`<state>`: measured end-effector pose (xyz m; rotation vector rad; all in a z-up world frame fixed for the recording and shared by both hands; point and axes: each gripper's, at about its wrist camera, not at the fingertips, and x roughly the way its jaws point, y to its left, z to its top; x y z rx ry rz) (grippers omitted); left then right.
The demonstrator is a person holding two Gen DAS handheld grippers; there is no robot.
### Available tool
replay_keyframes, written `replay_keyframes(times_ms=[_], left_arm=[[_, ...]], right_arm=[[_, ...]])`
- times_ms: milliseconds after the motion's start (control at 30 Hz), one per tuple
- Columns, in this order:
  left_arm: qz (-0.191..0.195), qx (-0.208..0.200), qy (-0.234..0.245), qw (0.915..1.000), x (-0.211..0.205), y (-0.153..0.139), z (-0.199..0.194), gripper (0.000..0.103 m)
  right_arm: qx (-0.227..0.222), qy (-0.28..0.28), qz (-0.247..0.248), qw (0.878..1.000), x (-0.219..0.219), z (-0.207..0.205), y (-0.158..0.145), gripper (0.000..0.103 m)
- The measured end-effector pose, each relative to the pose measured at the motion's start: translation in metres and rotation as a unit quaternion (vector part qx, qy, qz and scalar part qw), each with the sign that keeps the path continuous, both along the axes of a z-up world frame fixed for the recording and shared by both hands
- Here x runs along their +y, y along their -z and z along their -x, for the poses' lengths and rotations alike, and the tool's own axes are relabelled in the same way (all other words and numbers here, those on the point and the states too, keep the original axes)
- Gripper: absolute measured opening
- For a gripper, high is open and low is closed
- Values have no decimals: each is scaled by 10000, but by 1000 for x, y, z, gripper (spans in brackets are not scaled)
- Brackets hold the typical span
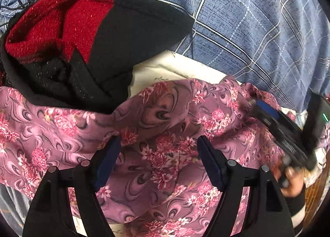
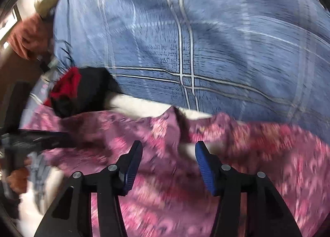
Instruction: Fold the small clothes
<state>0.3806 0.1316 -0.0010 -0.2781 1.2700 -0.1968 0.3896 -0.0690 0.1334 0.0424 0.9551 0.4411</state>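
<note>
both sets of jaws stand spread, holding nothing: the left gripper (image 1: 158,144) and right gripper (image 2: 169,150) hover over the floral cloth (image 1: 165,121), which lies rumpled beside the red-and-black knit (image 1: 99,30) on the plaid bedsheet (image 1: 257,30). best to pinch two corners of the cloth and pull it flat first.

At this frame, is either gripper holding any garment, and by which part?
Nothing is held. The left gripper and right gripper are both open, poised over the pink floral garment with nothing between their fingers. The red and black garment lies untouched.
</note>
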Motion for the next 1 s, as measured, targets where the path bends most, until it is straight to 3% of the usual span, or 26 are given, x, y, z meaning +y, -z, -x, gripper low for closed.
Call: replay_keyframes(times_ms=[100,133,167,200,267,367,433,500,533,567,767,900,1000], left_arm=[[62,33,109,9999,3,3,4,76],[49,39,164,9998,3,3,5,77],[-11,25,226,9997,1,3,7,76],[-146,-33,285,9995,-1,3,8,77],[-375,-240,339,9984,-5,-1,10,77],[-926,-695,197,9931,-7,-8,8,77],[-1566,-919,-72,9834,-8,-7,3,76],[-2394,-1004,-428,9648,-8,2,-8,75],[-2642,-944,-535,9583,-7,8,-15,71],[-2661,-862,-635,9580,-5,12,-18,70],[-2010,-915,-1209,9678,4,-16,8,70],[-900,-974,-1187,9840,-8,-33,58,70],[-333,-1018,-1015,9891,-34,-31,94,72]], right_arm=[[434,-156,183,9988,20,-24,26,57],[525,-261,228,9980,25,-26,32,47],[488,-404,377,9973,34,-27,35,8],[265,-664,671,9952,47,-24,32,4],[-381,-857,860,9919,61,-17,9,2],[-899,-534,398,9937,53,-22,-27,2],[-864,-401,180,9953,46,-35,-33,2],[-717,-392,243,9964,45,-44,-25,2],[-637,-318,309,9970,43,-47,-18,3],[-542,-231,308,9978,40,-49,-13,8],[-448,214,-923,9945,-39,-3,-27,14],[-470,887,-751,9921,-114,48,-29,25],[-484,1839,-469,9806,-214,103,-23,27]])
